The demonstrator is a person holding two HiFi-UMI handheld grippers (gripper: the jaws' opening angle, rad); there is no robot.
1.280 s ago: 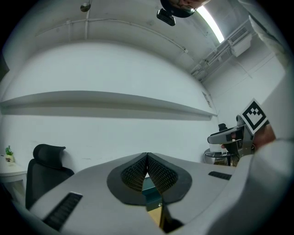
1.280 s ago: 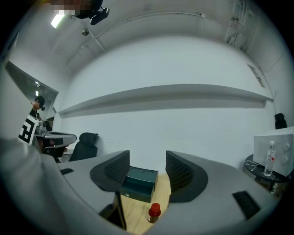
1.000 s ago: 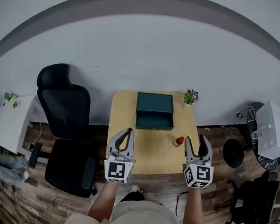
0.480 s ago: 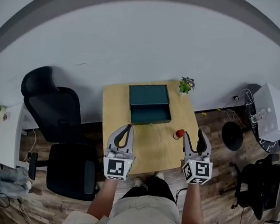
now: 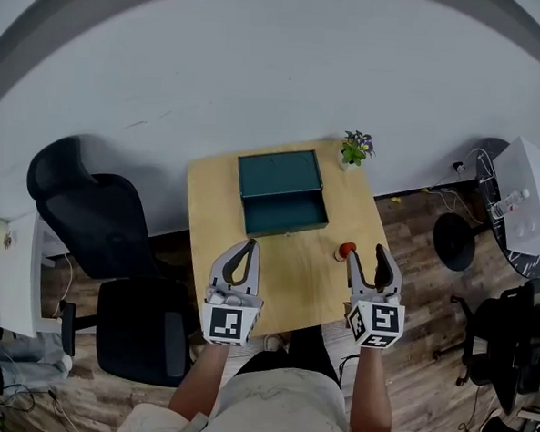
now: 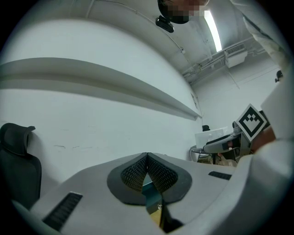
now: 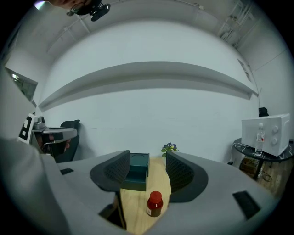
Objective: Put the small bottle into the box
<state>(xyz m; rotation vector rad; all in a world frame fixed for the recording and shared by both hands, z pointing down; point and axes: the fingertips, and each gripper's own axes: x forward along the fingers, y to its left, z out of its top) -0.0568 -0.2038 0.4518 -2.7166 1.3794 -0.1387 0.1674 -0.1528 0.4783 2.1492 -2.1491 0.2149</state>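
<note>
One open green box (image 5: 286, 223), small bottle (image 5: 345, 251) outside on table (image 5: 294, 271), left gripper (image 5: 248, 245) closed, right gripper (image 5: 365, 255) open

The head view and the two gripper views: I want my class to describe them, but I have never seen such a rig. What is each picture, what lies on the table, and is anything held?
There is no robot here. A person holds a hand-held two-jaw gripper in each hand. The head view comes from a camera on the person's head, looking down. Each gripper view comes from a camera riding on that gripper, looking along its jaws. On the wooden table stand an open green box, a small bottle with a red cap, and a little potted plant. The left gripper is shut and empty. The right gripper is open; the bottle shows through its gap, standing ungripped. Nothing is held.
</note>
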